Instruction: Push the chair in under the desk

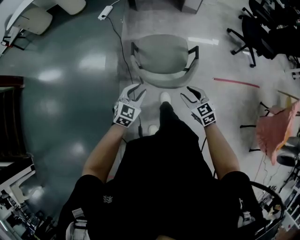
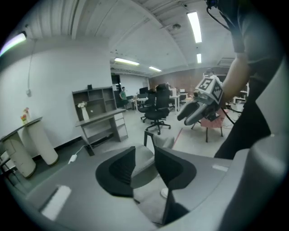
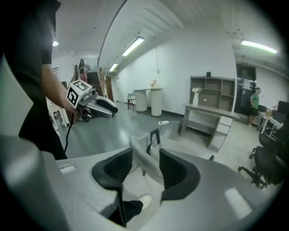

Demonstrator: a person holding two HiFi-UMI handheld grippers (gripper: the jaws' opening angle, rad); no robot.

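Note:
A grey armchair (image 1: 161, 56) stands on the floor just ahead of me, its curved backrest (image 1: 161, 80) facing me. My left gripper (image 1: 136, 90) is open at the backrest's left end. My right gripper (image 1: 187, 92) is open at its right end. In the left gripper view the chair (image 2: 143, 159) shows through the gap of the left gripper (image 2: 144, 161), with nothing pressed. In the right gripper view the backrest rim (image 3: 143, 159) runs through the gap of the right gripper (image 3: 146, 164). A grey desk (image 2: 101, 121) stands beyond the chair by the wall, also in the right gripper view (image 3: 212, 113).
A power strip (image 1: 105, 12) and its cable (image 1: 123, 47) lie on the floor left of the chair. Black office chairs (image 1: 251, 30) stand at the far right, and a pink-draped chair (image 1: 276, 131) at the right. A red tape line (image 1: 236, 83) marks the floor. My shoe (image 1: 165, 97) is behind the chair.

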